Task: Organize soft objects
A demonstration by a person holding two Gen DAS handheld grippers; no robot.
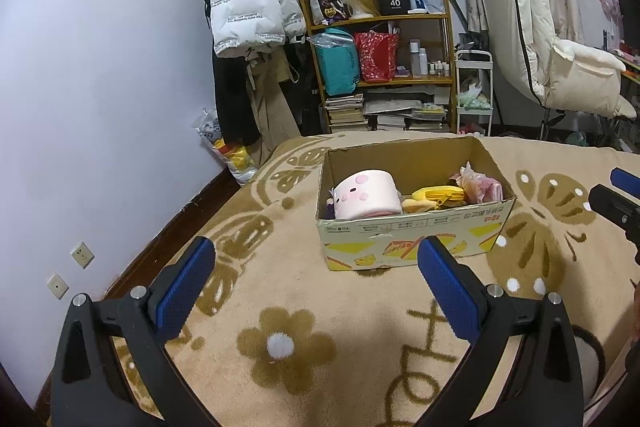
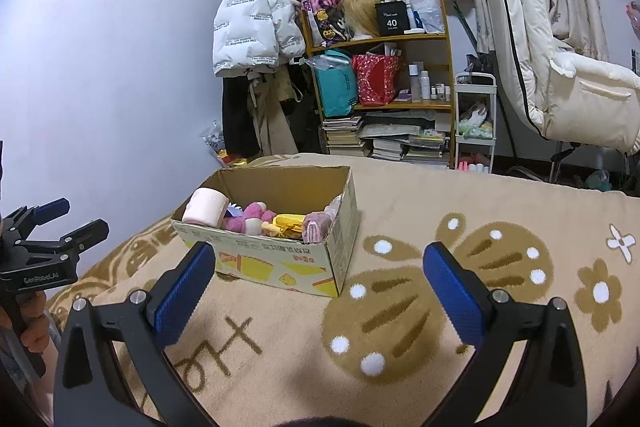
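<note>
Soft toys (image 2: 256,217) all inside cardboard box (image 1: 412,243) on blanket (image 1: 320,307), none loose outside in view, left gripper (image 1: 316,247) and right gripper (image 2: 318,253) spread wide and empty, task apparently close to finished.

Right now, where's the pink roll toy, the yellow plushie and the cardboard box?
pink roll toy (image 1: 366,197), left wrist view, its spotted face.
yellow plushie (image 1: 438,195), left wrist view, its middle.
cardboard box (image 2: 280,261), right wrist view, its printed front wall.
</note>
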